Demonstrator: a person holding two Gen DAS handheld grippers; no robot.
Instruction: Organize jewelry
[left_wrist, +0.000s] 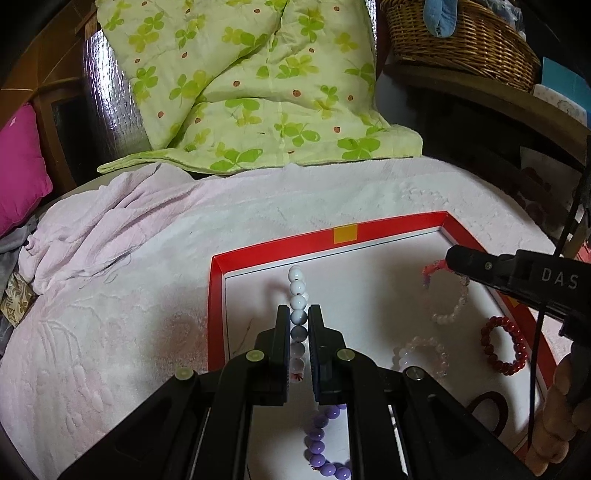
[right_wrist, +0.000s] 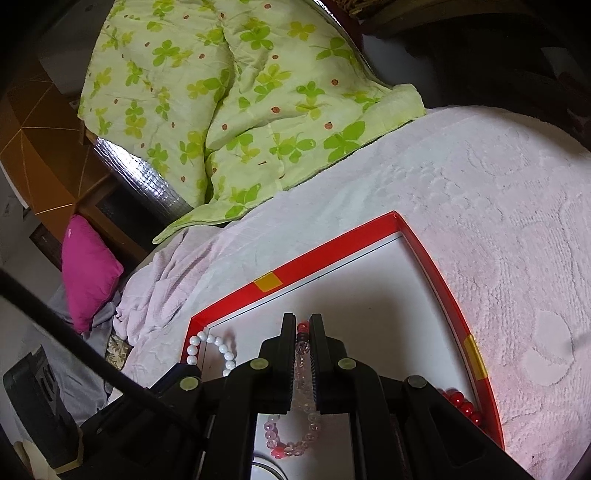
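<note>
Left gripper (left_wrist: 299, 321) angled down, clamped on white bead bracelet (left_wrist: 297, 291) over red-rimmed tray (left_wrist: 218, 295). Right gripper (right_wrist: 303, 328) also tilted down, pinching clear pink bracelet (right_wrist: 308, 424) above same tray. Purple bracelet (left_wrist: 321, 443) and dark red bracelet (left_wrist: 504, 343) lie inside.

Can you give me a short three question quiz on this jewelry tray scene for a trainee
1. True or false: the left gripper is shut on the white bead bracelet.
2. What colour is the rim of the tray?
3. The right gripper is shut on: A) the dark red bracelet, B) the clear and pink bracelet, C) the purple bracelet.

Key: 1 true. 2 red. 3 B.
</note>
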